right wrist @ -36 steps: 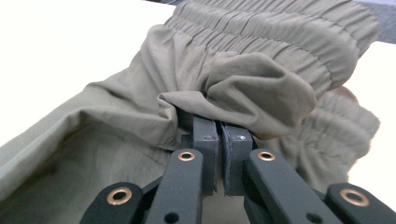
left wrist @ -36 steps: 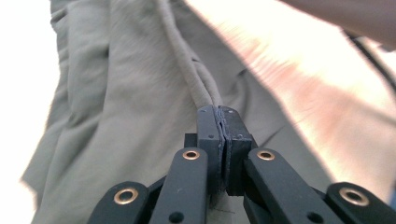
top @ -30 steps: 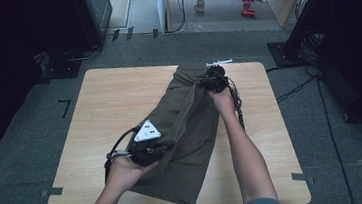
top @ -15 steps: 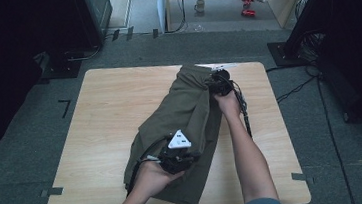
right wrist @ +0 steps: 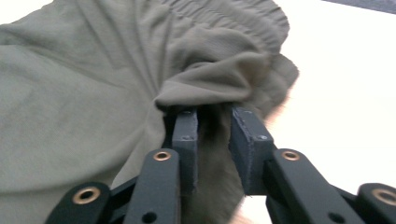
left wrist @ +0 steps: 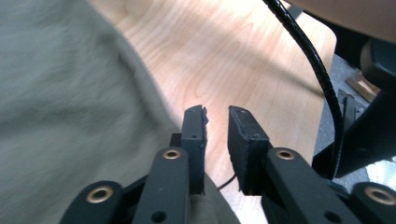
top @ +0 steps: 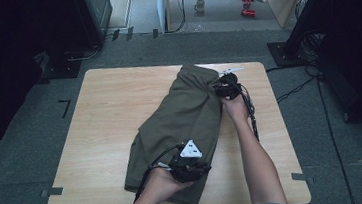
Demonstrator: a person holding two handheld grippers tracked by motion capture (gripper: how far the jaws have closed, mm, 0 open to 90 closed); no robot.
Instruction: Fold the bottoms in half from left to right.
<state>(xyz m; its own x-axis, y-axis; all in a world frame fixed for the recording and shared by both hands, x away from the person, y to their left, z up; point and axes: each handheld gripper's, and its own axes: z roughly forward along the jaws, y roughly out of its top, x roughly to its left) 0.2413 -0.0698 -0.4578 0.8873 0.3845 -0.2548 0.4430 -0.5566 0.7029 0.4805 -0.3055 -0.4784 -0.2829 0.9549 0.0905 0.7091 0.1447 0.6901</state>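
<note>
Shorts (top: 186, 121), olive green and soft-looking, lie folded lengthwise on the table (top: 107, 139), running diagonally from the far right edge toward the near side. Right gripper (right wrist: 212, 116) has just been opening: a bunched fold near the elastic waistband sits loose between its parted jaws (pads not squeezing it). Left gripper (left wrist: 215, 116) has also been opening, with bare wood in the narrow gap, cloth just beside one jaw at the near hem.
</note>
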